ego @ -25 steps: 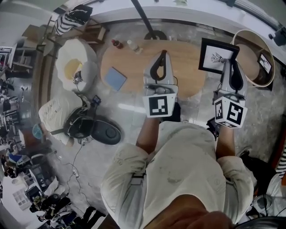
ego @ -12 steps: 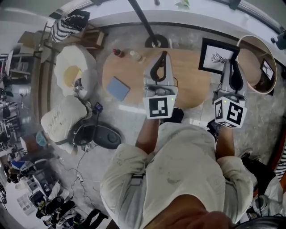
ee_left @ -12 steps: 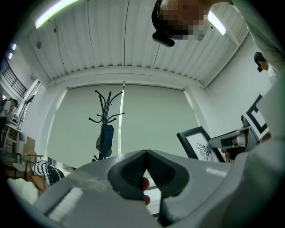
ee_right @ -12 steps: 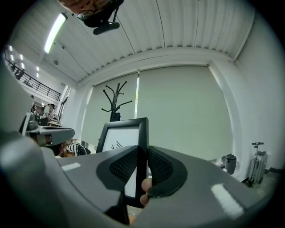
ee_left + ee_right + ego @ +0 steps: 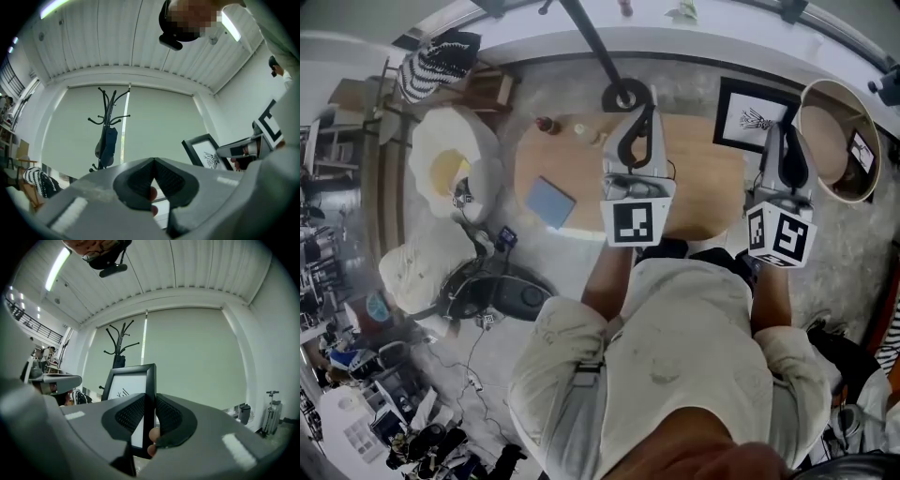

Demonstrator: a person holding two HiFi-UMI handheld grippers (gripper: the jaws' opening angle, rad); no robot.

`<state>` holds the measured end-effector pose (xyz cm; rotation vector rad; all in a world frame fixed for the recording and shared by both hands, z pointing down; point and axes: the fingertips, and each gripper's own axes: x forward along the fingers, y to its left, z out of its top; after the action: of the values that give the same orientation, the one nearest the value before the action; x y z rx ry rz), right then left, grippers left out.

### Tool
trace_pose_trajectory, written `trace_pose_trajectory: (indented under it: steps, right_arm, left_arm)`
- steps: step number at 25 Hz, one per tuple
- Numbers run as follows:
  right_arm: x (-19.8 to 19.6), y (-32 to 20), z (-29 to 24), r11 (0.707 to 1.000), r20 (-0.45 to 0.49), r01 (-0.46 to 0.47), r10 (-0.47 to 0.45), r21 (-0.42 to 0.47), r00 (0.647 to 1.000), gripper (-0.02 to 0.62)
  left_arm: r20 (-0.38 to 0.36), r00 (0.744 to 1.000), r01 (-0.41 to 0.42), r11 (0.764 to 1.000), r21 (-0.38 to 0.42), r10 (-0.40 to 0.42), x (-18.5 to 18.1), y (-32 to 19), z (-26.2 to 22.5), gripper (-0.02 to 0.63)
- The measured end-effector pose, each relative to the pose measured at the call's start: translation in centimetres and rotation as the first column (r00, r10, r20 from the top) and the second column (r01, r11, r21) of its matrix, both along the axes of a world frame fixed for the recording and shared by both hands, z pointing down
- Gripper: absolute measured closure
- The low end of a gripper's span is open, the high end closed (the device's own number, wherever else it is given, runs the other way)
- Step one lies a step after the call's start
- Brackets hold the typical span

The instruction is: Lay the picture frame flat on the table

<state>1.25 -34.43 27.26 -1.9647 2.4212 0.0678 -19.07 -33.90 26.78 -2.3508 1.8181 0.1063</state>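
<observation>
**Spotter:** Start close in. What are the jaws doing?

**Operator:** My right gripper (image 5: 150, 401) has its jaws clamped on the right-hand edge of the picture frame (image 5: 131, 383), which I'm holding upright. My left gripper (image 5: 153, 164) has its jaws pinched together on nothing, over the bench (image 5: 694, 187).

**Spotter:** Where's the frame against the bench?

**Operator:** By the far right end. I can't tell whether its bottom edge touches the wood.

**Spotter:** How do you lay it down well?

**Operator:** I'd bring it over bare wood, well apart from the blue pad (image 5: 550, 202). Then bottom edge down first, tip it back slowly, and let go only once it lies flat. A one-edge grip could let it swing.

**Spotter:** Anything readable?

**Operator:** Nothing. There are square markers on the cubes and a line drawing in the frame, no lettering. Beyond that, a coat stand (image 5: 110, 126) against the blind.
</observation>
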Motion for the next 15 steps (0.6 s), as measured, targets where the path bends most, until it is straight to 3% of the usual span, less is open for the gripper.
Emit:
trace_pose_trajectory:
  steps: [15]
  right_arm:
    - [5.1, -3.8, 0.1, 1.0, 0.036, 0.027, -0.027, 0.004, 0.999, 0.522]
  left_arm:
    - [0.0, 0.998, 0.065, 0.998, 0.024, -0.065, 3.6, -2.5, -0.9, 0.601]
